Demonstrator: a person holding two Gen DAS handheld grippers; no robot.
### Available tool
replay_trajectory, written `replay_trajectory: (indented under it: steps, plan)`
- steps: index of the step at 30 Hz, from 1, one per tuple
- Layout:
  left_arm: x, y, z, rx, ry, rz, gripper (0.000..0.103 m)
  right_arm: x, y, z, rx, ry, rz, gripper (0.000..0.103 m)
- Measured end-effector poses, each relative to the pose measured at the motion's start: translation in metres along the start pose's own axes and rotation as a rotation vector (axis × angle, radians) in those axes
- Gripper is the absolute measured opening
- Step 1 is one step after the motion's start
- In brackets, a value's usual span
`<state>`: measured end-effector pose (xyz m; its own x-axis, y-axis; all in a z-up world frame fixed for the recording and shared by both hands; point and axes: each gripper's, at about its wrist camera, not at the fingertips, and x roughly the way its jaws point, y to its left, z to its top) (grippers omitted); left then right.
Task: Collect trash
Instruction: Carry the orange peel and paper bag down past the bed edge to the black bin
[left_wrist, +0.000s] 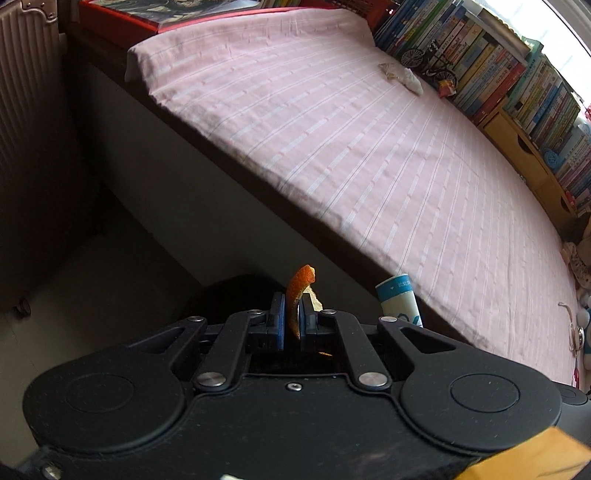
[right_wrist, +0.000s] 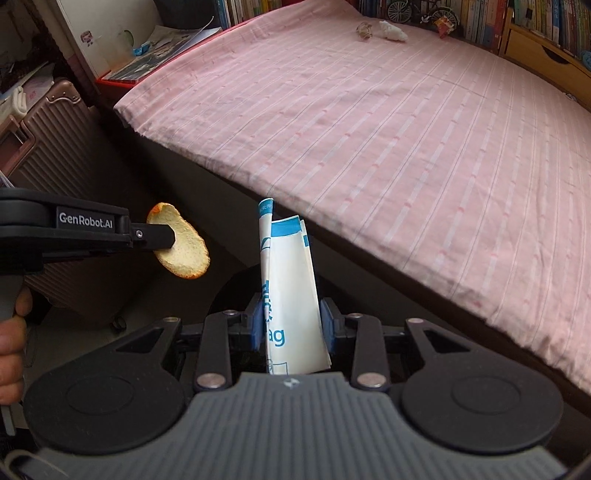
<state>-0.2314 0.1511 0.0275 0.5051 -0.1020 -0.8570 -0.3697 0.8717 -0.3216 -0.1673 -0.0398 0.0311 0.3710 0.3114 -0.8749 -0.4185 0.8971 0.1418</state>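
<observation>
My left gripper (left_wrist: 291, 314) is shut on a curved piece of orange peel (left_wrist: 298, 286), held beside the bed's near edge. In the right wrist view the same left gripper (right_wrist: 170, 236) comes in from the left with the orange peel (right_wrist: 183, 247) showing its pale inner side. My right gripper (right_wrist: 291, 325) is shut on a folded white and blue paper bag (right_wrist: 290, 280), which stands upright between the pads; the paper bag (left_wrist: 399, 299) also shows in the left wrist view. Far across the pink striped bed (right_wrist: 406, 129) lie a crumpled white tissue (right_wrist: 393, 31) and a small brownish scrap (right_wrist: 364, 29).
A ribbed pink suitcase (right_wrist: 55, 155) stands left of the bed. Rows of books (left_wrist: 498, 66), a model bicycle (left_wrist: 428, 61) and a yellow wooden shelf (left_wrist: 524, 147) line the bed's far side. A red box (right_wrist: 147, 66) sits at the bed's far-left end. A hand (right_wrist: 11, 339) grips the left handle.
</observation>
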Motion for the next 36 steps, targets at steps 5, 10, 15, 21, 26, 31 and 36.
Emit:
replay_trajectory:
  steps: [5,10,15,21,26,31,36]
  plan:
    - [0.013,-0.002,-0.014,0.031,0.043,-0.002,0.007,0.008,0.0,-0.01,0.055,0.023,0.002,0.037]
    - [0.03,-0.002,-0.022,0.05,0.081,0.004,0.007,0.017,-0.004,-0.017,0.101,0.041,-0.004,0.038]
    - [0.048,0.001,-0.028,0.062,0.112,0.017,0.007,0.031,-0.008,-0.023,0.138,0.067,-0.008,0.038]
    - [0.069,0.002,-0.032,0.065,0.146,0.037,0.007,0.05,-0.008,-0.029,0.146,0.104,-0.014,0.039]
    - [0.083,0.004,-0.033,0.07,0.165,0.045,0.007,0.063,-0.008,-0.028,0.14,0.121,-0.012,0.039]
    - [0.095,0.007,-0.034,0.07,0.187,0.052,0.007,0.075,-0.01,-0.026,0.145,0.14,-0.016,0.039]
    - [0.102,0.009,-0.036,0.067,0.2,0.055,0.007,0.084,-0.01,-0.024,0.141,0.151,-0.02,0.039]
